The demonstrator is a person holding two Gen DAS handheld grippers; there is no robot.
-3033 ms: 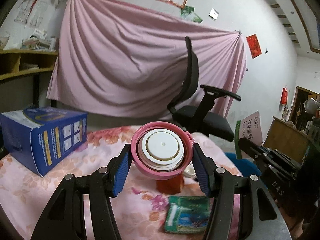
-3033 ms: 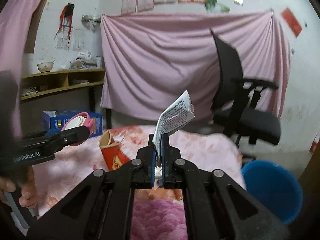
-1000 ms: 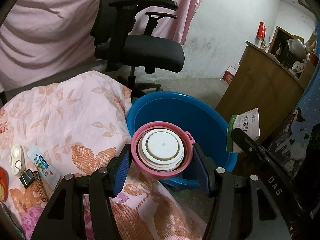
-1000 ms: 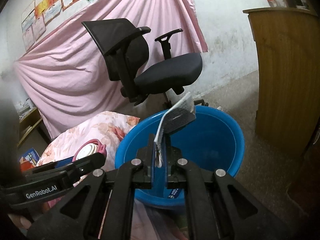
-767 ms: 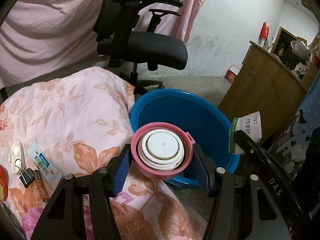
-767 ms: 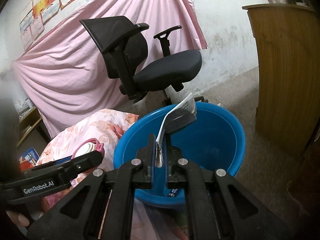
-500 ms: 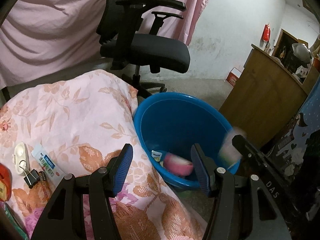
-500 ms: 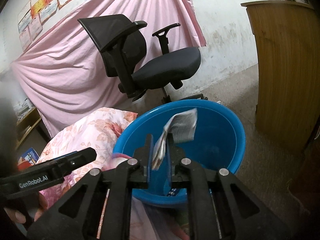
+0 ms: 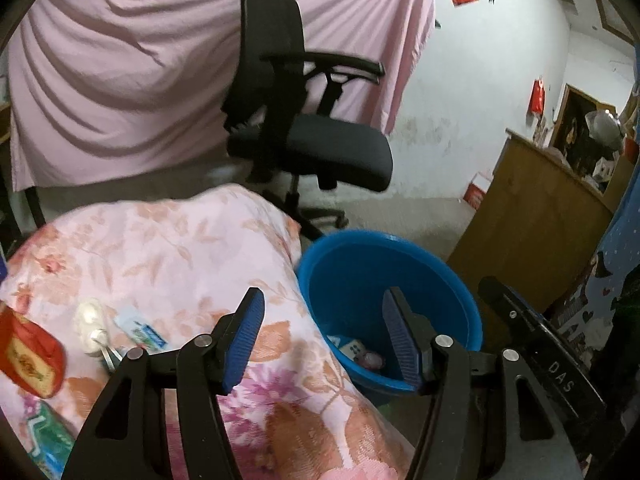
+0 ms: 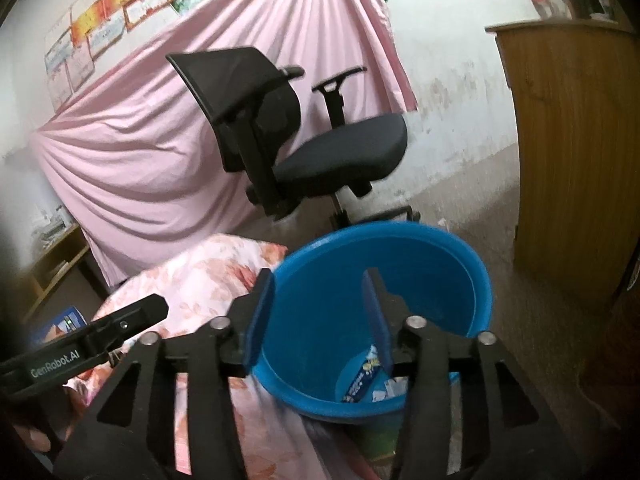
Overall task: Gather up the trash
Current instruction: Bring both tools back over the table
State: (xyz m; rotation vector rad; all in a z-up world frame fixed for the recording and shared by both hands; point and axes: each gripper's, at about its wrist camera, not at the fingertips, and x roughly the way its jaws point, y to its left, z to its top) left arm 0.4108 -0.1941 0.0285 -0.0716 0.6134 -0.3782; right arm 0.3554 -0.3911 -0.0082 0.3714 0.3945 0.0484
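Observation:
A blue plastic bucket stands on the floor beside the table; it also shows in the right wrist view. Dropped trash lies at its bottom: a pink lid and printed packets. My left gripper is open and empty, above the table edge and the bucket's near rim. My right gripper is open and empty, above the bucket. On the floral tablecloth lie a red packet, a small white item with a binder clip, a blue-white sachet and a green packet.
A black office chair stands behind the bucket, in front of a pink hanging sheet. A wooden cabinet is at the right of the bucket. A blue box sits at the table's far left in the right wrist view.
Both grippers opened. The pink lid fell from the left gripper and the printed packet from the right gripper into the bucket. Both grippers have since drawn back and tilted up.

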